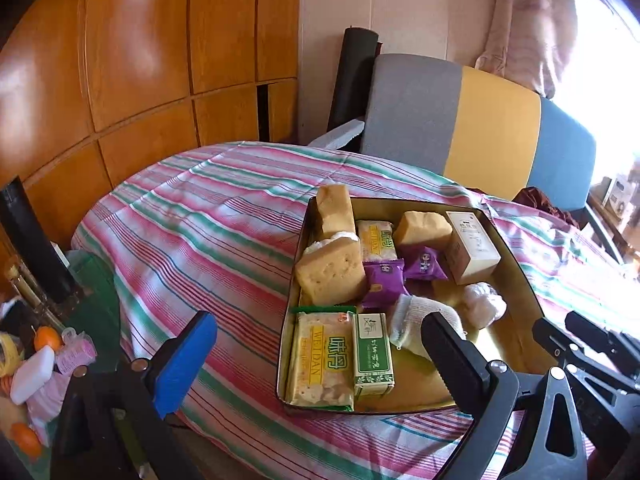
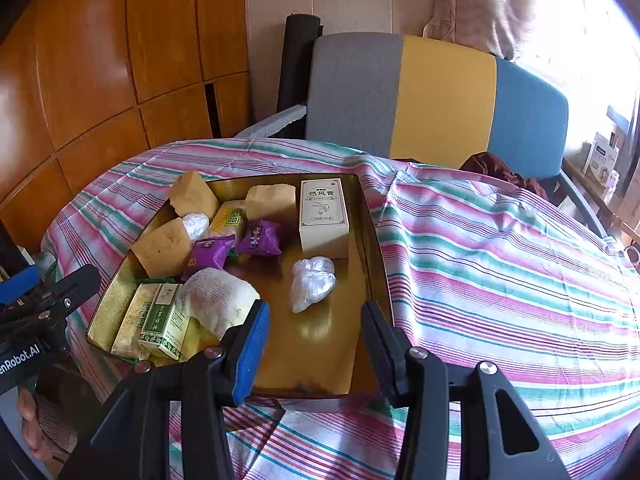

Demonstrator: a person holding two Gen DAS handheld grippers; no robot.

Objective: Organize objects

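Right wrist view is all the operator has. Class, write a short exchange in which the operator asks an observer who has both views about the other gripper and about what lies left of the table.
Operator: I see only an edge of the other gripper. Is it holding anything?
Observer: No. The left gripper is wide open and empty, pointed toward the tray.
Operator: What lies left of the striped cloth?
Observer: An orange and a white block, in clutter lower down beside it.
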